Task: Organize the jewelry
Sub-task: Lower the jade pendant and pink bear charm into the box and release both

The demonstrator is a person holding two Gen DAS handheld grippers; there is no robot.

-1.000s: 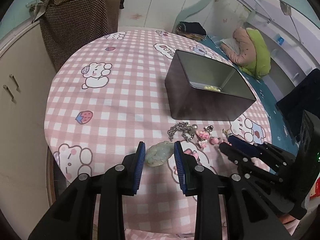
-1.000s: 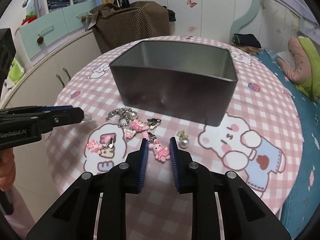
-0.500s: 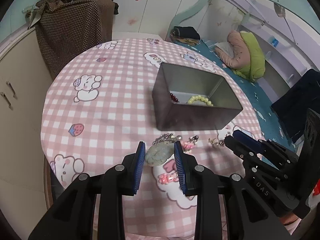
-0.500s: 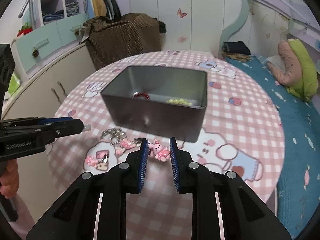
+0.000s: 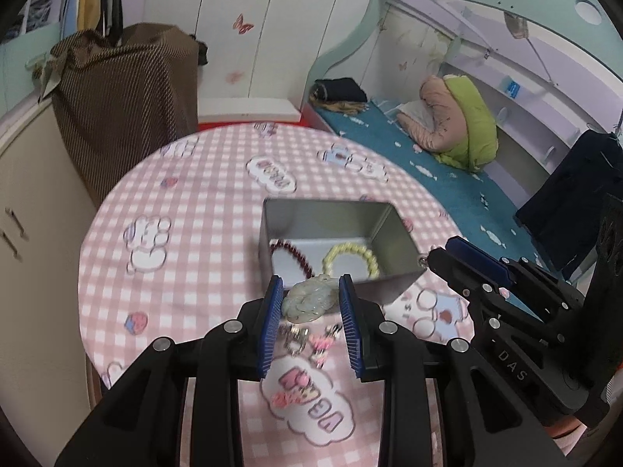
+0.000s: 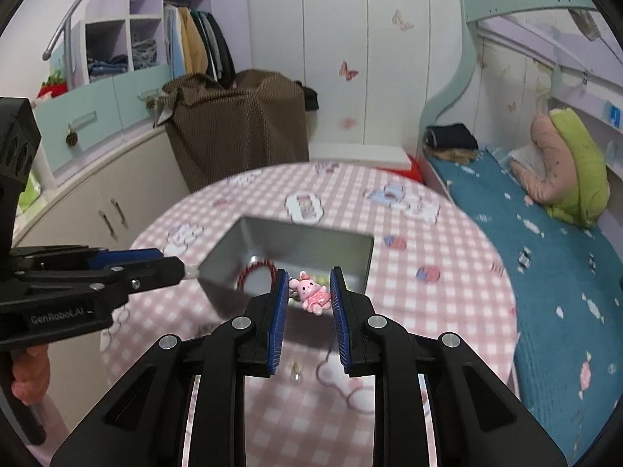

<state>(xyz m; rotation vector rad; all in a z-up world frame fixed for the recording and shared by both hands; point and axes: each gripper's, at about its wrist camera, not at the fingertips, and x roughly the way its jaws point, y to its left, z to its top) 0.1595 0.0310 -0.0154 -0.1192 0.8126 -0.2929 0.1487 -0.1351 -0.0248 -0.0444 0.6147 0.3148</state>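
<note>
My left gripper (image 5: 310, 292) is shut on a pale green jade pendant (image 5: 309, 299) and holds it high above the table, at the near rim of the grey metal tin (image 5: 393, 229). The tin holds a dark red bead bracelet (image 5: 294, 258) and a yellow bead bracelet (image 5: 352, 258). My right gripper (image 6: 309, 278) is shut on a pink bunny charm (image 6: 311, 292), raised above the tin (image 6: 296, 239). It also shows at the right of the left wrist view (image 5: 440, 255). A silver chain (image 5: 294, 338) and pink charms (image 5: 323, 344) lie on the tablecloth below.
The round table has a pink checked cloth (image 5: 187, 233). A pearl earring (image 6: 296, 369) lies on it near me. A brown dotted bag (image 6: 237, 124) stands behind the table, a cabinet (image 6: 89, 210) to the left, a bed (image 6: 545, 241) to the right.
Both grippers have risen well above the table with their pieces and moved toward the tin. The tin's inside and both bracelets now show.
</note>
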